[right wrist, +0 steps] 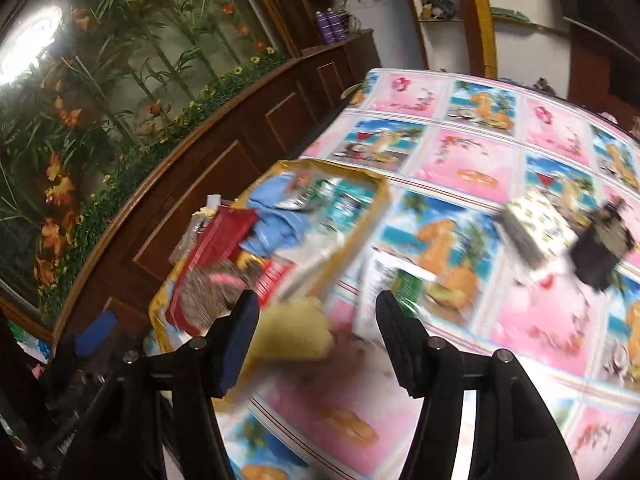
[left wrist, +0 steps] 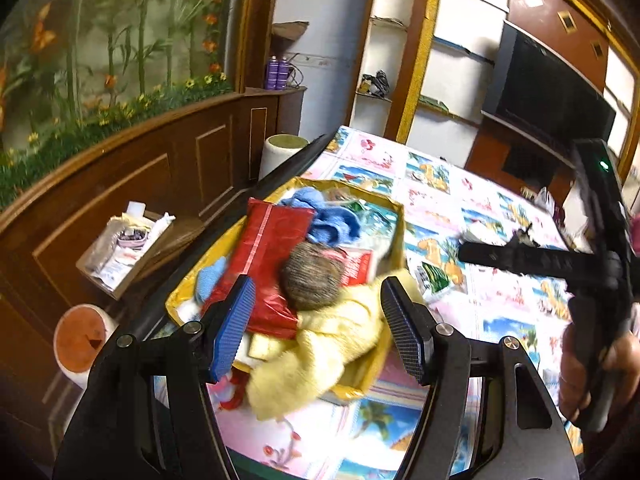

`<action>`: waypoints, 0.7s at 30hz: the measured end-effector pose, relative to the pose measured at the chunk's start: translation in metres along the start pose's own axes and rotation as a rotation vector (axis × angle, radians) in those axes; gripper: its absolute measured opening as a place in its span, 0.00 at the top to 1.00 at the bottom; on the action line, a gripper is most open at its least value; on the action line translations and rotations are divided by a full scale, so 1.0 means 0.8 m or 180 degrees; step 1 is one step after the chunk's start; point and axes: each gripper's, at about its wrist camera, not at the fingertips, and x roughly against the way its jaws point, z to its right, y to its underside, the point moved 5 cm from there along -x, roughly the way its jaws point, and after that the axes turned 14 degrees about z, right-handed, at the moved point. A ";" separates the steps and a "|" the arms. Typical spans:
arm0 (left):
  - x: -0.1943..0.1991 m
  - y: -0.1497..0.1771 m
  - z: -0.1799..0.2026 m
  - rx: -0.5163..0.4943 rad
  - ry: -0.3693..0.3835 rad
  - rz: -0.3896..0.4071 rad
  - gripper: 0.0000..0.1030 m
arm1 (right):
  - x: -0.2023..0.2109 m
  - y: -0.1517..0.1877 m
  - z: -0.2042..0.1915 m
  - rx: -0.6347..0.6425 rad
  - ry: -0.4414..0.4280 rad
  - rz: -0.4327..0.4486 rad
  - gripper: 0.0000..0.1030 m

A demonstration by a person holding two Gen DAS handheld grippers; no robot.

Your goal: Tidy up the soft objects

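A yellow-rimmed box sits on the patterned tablecloth and holds a red packet, a blue cloth, a grey-brown woolly piece and a yellow knit cloth that spills over its near rim. My left gripper is open, jaws wide apart just above the yellow cloth. My right gripper is open and empty, beside the box over the table; it also shows at the right of the left wrist view. The right wrist view is blurred.
On the tablecloth lie a green-and-white packet, a patterned pouch and a dark object. A wooden cabinet with a small box of items runs along the left. A TV and shelves stand behind.
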 end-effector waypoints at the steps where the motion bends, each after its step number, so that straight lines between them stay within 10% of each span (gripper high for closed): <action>1: 0.001 0.003 0.007 -0.0053 -0.0008 -0.0018 0.36 | 0.009 0.007 0.008 0.0020 0.0062 0.0023 0.41; 21: 0.015 0.032 0.155 -0.1008 0.0092 -0.0157 0.36 | 0.127 0.083 0.174 -0.0530 0.0550 0.0315 0.41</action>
